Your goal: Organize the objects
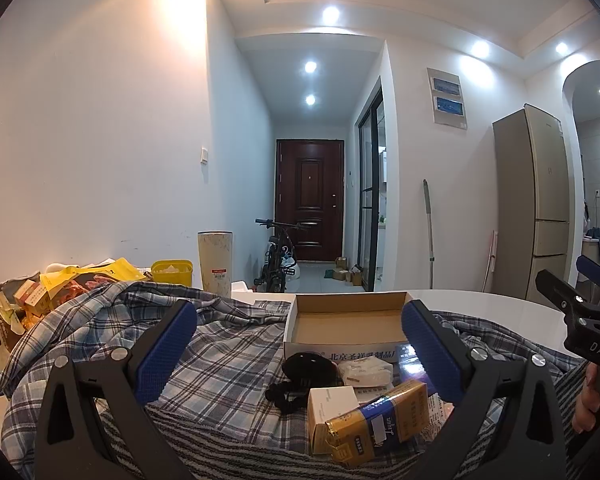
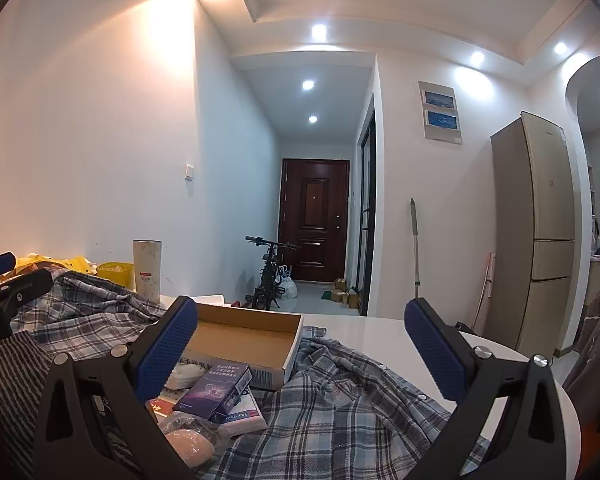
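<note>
An empty shallow cardboard box (image 1: pixel 346 320) (image 2: pixel 248 340) sits on a plaid shirt (image 1: pixel 220 344) (image 2: pixel 340 400) on the white table (image 1: pixel 500 312). In front of it lie a gold and blue carton (image 1: pixel 380 420), a white box (image 1: pixel 332 400), a black pouch (image 1: pixel 310 368), a white packet (image 1: pixel 366 372) and a purple box (image 2: pixel 216 390). My left gripper (image 1: pixel 300 348) is open and empty above these items. My right gripper (image 2: pixel 300 340) is open and empty to the right of the box, over the shirt.
A tall pale tumbler (image 1: pixel 215 264) and a yellow tub (image 1: pixel 172 272) stand at the back left beside a heap of snack packets (image 1: pixel 28 304). A striped cloth (image 1: pixel 204 440) lies under the shirt. A fridge (image 1: pixel 540 208) and a bicycle (image 1: pixel 276 260) stand beyond the table.
</note>
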`<action>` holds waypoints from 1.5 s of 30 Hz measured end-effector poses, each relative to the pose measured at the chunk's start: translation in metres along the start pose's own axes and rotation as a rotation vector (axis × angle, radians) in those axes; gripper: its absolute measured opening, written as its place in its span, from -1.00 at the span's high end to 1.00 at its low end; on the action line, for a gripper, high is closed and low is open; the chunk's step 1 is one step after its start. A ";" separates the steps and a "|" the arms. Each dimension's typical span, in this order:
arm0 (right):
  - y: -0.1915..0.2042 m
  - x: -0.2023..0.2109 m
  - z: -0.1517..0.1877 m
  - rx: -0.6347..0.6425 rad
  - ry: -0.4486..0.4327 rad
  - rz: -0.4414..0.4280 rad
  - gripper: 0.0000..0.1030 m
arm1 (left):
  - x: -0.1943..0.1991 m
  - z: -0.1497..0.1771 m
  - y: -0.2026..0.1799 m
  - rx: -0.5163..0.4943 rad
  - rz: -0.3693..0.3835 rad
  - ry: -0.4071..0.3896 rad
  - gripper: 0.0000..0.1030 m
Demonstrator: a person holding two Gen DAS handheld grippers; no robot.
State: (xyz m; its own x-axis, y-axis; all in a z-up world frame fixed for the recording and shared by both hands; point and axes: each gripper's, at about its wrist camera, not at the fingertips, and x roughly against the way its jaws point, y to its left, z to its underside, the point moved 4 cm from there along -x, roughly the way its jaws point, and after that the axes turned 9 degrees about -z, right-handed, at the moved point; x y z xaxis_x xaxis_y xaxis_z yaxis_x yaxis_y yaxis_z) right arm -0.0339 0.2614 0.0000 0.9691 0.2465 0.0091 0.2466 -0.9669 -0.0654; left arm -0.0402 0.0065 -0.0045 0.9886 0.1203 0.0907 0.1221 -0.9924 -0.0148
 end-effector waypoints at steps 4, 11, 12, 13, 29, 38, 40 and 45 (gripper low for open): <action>0.000 0.000 0.001 -0.001 -0.002 -0.001 -1.00 | -0.001 0.001 0.000 0.002 0.000 -0.003 -1.00; -0.002 -0.001 0.000 -0.009 0.004 0.006 -1.00 | -0.001 0.002 0.000 0.004 0.000 0.001 -1.00; -0.003 -0.002 0.001 -0.010 0.005 0.006 -1.00 | -0.001 0.002 0.001 0.006 0.000 0.002 -1.00; -0.003 -0.002 0.001 -0.010 0.005 0.007 -1.00 | -0.001 0.002 0.001 0.006 0.000 0.003 -1.00; -0.004 -0.003 0.004 -0.010 0.013 0.013 -1.00 | 0.000 0.003 0.002 -0.001 -0.003 0.002 -1.00; -0.004 -0.003 0.005 -0.011 0.018 0.013 -1.00 | -0.002 0.001 0.000 -0.004 -0.002 0.021 -1.00; -0.003 -0.003 0.005 -0.010 0.020 0.014 -1.00 | -0.002 0.001 0.000 -0.002 -0.002 0.022 -1.00; -0.003 -0.004 0.005 -0.009 0.022 0.014 -1.00 | -0.004 0.000 0.000 0.001 -0.002 0.027 -1.00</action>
State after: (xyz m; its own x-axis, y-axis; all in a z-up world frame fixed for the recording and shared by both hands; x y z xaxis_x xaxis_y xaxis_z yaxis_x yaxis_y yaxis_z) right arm -0.0389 0.2631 -0.0046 0.9724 0.2312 0.0299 0.2326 -0.9709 -0.0563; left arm -0.0441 0.0057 -0.0051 0.9856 0.1216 0.1179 0.1243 -0.9921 -0.0157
